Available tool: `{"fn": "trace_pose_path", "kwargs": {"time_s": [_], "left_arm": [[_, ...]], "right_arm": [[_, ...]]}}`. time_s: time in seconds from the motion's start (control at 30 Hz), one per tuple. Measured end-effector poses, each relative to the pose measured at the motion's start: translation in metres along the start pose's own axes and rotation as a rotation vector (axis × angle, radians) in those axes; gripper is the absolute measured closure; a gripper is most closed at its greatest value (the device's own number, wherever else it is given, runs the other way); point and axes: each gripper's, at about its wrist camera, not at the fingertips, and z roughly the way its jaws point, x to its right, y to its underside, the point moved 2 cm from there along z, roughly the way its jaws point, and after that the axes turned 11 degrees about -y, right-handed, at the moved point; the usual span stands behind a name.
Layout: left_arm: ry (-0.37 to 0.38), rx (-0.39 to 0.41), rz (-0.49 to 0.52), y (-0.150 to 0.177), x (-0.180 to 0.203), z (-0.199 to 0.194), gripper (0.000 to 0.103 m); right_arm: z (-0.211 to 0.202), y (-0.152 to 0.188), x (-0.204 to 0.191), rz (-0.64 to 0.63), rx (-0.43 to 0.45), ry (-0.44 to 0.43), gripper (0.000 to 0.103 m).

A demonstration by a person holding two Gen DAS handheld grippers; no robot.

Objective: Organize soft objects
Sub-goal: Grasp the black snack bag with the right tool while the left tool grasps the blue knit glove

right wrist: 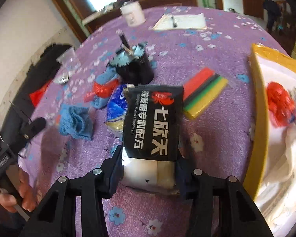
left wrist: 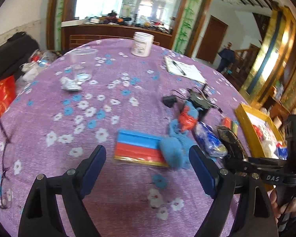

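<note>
The table (left wrist: 49, 118) with its purple flowery cloth fills most of both views. A yellow-rimmed box (right wrist: 256, 102) runs down the right edge of the right wrist view, something red inside. Dead center there, the right gripper (right wrist: 148, 173) has its fingers squeezed onto the near end of a black packet (right wrist: 154, 118). In the left wrist view the left gripper (left wrist: 148, 165) gapes wide with nothing in it, a blue cloth (left wrist: 173, 154) just ahead at lower center, overlapping a blue-and-red clay pack (left wrist: 136, 148).
</note>
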Motion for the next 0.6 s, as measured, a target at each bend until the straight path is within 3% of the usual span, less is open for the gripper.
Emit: {"fn": "trace_pose_path", "kwargs": {"time_s": [0.17,0.33,0.37,0.43,0.57,0.6], "left_arm": [[0.013,-0.017,0.096,0.002,0.032,0.01,0.017],[-0.048,-0.048,0.135,0.004,0.049,0.029,0.018],[-0.047,-0.058,0.135,0.004,0.05,0.031,0.021],[-0.044,-0.085,0.139,0.005,0.052,0.038,0.039],[-0.086,-0.083,0.161,0.005,0.057,0.045,0.041],[-0.093,-0.077,0.165,0.006,0.058,0.045,0.046]], "right_arm": [[-0.028,0.016,-0.002,-0.005,0.081,0.007,0.053],[-0.041,0.028,-0.002,-0.007,0.099,-0.004,0.053],[-0.042,0.03,-0.002,-0.006,0.101,-0.008,0.053],[-0.045,0.031,-0.001,-0.002,0.105,-0.016,0.053],[-0.046,0.033,0.001,0.001,0.113,-0.033,0.053],[-0.046,0.033,0.001,0.002,0.113,-0.035,0.053]]}}
